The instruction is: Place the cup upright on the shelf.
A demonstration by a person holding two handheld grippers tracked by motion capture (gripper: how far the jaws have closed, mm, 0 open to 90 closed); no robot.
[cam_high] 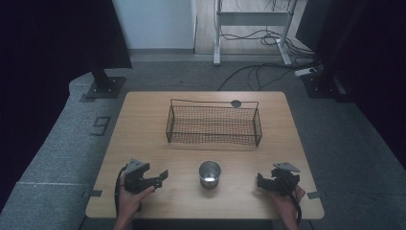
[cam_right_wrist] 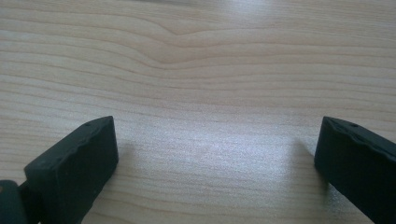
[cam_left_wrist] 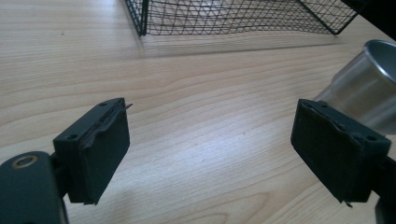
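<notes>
The metal cup (cam_high: 209,174) stands upright on the wooden table (cam_high: 143,120), open mouth up, near your edge and roughly midway between your two hands, with the wire basket (cam_high: 213,125) well apart from it toward the far side. Its axis runs straight up, so any grasp has to come in level from the side, across the wall. Your left gripper (cam_high: 162,177) lies left of the cup with its jaws pointing toward it, and it looks the slightly nearer of the two, though the margin is small; the cup lies to that gripper's right and a little ahead. Your right gripper (cam_high: 259,181) sits on the other side, jaws also turned inward, with bare table between it and the cup. In the left gripper view the cup (cam_left_wrist: 369,88) shows at the right edge, just beyond the right-hand jaw and outside the gap, so you would likely need to swing the hand rightward before closing; the basket's near corner (cam_left_wrist: 140,18) shows at the top. Both of that gripper's (cam_left_wrist: 210,149) jaws stand wide apart with nothing between them. The right gripper view shows its own gripper (cam_right_wrist: 217,158) with jaws spread wide over bare wood grain, holding nothing.
</notes>
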